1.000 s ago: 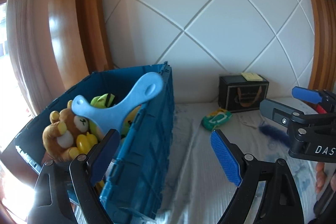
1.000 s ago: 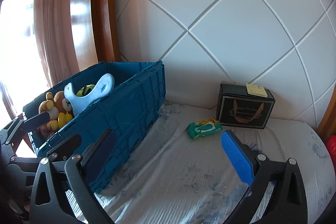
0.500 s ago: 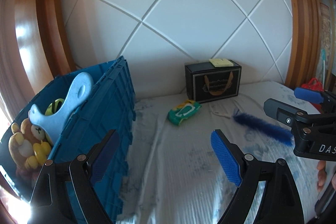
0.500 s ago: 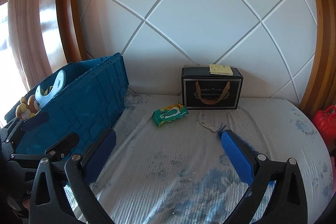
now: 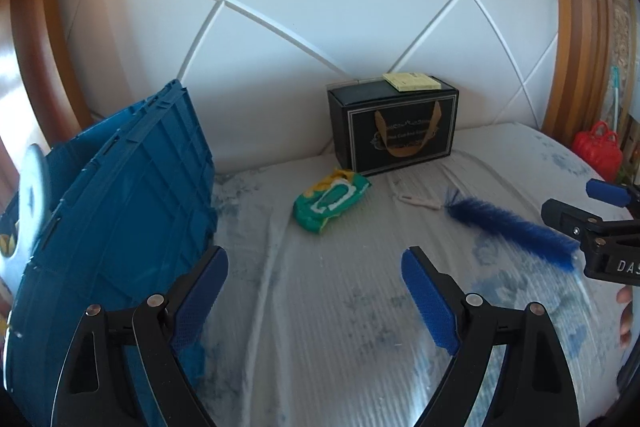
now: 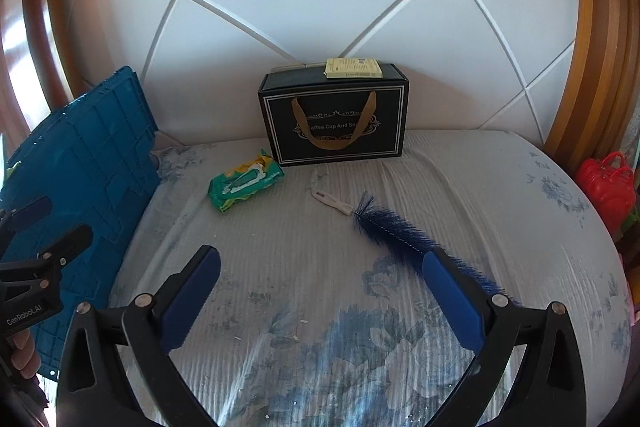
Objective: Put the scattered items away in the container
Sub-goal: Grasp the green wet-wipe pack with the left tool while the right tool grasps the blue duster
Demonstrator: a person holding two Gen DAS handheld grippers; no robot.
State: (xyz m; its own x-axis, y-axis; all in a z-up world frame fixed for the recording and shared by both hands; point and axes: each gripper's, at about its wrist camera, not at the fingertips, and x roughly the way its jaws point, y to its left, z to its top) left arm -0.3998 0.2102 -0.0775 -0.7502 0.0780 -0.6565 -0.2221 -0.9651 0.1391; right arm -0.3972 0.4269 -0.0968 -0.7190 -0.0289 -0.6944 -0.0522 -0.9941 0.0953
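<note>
A blue plastic crate (image 5: pixel 120 195) (image 6: pixel 80 163) stands at the left on a bed. A green wipes pack (image 5: pixel 330 199) (image 6: pixel 244 183) lies on the sheet beside it. A dark blue bottle brush (image 5: pixel 508 225) (image 6: pixel 396 227) with a white handle lies to the right. A black gift box (image 5: pixel 394 131) (image 6: pixel 334 119) with a yellow packet on top stands against the headboard. My left gripper (image 5: pixel 314 301) is open and empty, beside the crate's wall. My right gripper (image 6: pixel 320 293) is open and empty, its right finger over the brush's bristle end.
A white quilted headboard with a wooden frame (image 6: pixel 592 67) closes the back. A red bag (image 6: pixel 606 183) sits off the bed's right edge. The floral sheet (image 6: pixel 320 347) lies in front of both grippers. A pale blue piece (image 5: pixel 32 175) sticks out of the crate.
Both grippers have swung right and down, away from the crate toward the sheet. The crate's toys have left view; the brush, wipes and box now lie ahead. Jaws stayed wide.
</note>
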